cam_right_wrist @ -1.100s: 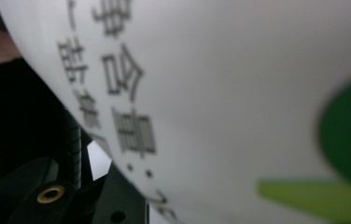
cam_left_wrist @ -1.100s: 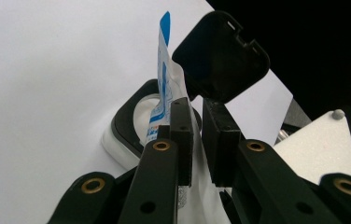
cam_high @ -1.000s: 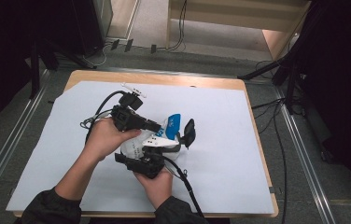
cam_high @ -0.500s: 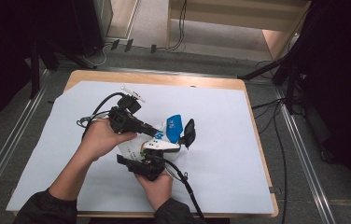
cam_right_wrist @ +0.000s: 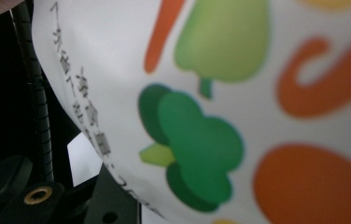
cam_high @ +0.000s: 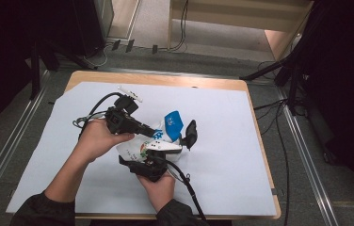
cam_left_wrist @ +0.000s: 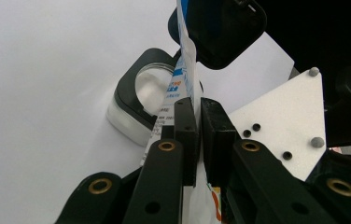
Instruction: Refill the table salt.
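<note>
Fingers [cam_left_wrist: 185,126] of left gripper [cam_left_wrist: 196,135] clamped on pouch [cam_left_wrist: 183,70] edge; right gripper [cam_high: 152,162] state unclear, pouch against it.

Pouch [cam_high: 158,136] between both grippers, above the sheet [cam_high: 222,165], on table [cam_high: 255,117]

Left tongs [cam_left_wrist: 197,116] farther left on pouch [cam_high: 154,139]

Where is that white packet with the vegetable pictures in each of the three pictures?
High view: the white packet lies mid-table between the two hands, its blue end toward the right.
Left gripper view: the packet's thin edge runs up the middle, pinched between the left gripper fingers.
Right gripper view: the packet's printed face spans most of the frame, very close.
Shared landmark: the white table sheet, also at left in the left gripper view.
</note>
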Demonstrator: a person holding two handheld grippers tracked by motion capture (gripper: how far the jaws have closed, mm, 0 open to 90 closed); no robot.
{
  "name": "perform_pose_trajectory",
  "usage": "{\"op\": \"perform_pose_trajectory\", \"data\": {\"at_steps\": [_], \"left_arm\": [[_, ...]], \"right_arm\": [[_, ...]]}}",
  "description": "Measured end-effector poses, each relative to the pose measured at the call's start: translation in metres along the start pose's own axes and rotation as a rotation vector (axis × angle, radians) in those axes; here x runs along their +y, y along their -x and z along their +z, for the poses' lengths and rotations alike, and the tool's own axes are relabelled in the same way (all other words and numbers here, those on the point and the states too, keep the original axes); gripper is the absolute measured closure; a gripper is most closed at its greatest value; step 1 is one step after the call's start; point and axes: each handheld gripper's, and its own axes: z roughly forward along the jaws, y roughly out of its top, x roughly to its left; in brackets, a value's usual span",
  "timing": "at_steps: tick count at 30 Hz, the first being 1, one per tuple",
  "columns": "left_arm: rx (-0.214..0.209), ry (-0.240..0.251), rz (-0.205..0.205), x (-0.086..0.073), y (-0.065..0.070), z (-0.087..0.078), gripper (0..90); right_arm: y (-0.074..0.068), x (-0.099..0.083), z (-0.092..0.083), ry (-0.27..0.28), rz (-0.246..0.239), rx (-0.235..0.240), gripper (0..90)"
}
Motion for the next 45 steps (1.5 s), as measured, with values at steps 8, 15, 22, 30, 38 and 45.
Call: {"op": "perform_pose_trajectory", "data": {"at_steps": [8, 15, 22, 30, 38, 45], "left_arm": [[-0.004, -0.009, 0.011, -0.004, -0.001, -0.008, 86.9], [-0.014, -0.024, 0.021, -0.006, -0.002, -0.013, 86.9], [-0.029, -0.029, 0.031, -0.006, -0.001, -0.017, 86.6], [-0.024, -0.042, 0.038, -0.008, 0.003, -0.022, 86.5], [-0.026, -0.056, 0.051, -0.009, 0.003, -0.026, 86.6], [-0.029, -0.054, 0.056, -0.010, 0.002, -0.029, 87.0]], "right_arm": [[-0.003, -0.001, 0.000, -0.003, -0.021, -0.008, 62.3], [-0.005, -0.001, -0.001, -0.007, -0.048, -0.020, 61.8], [-0.005, -0.001, -0.001, -0.004, -0.052, -0.027, 60.9], [-0.006, -0.002, -0.001, -0.001, -0.066, -0.031, 59.9], [-0.005, -0.003, -0.002, -0.001, -0.076, -0.036, 59.1], [-0.003, -0.004, -0.003, 0.003, -0.069, -0.041, 58.6]]}}
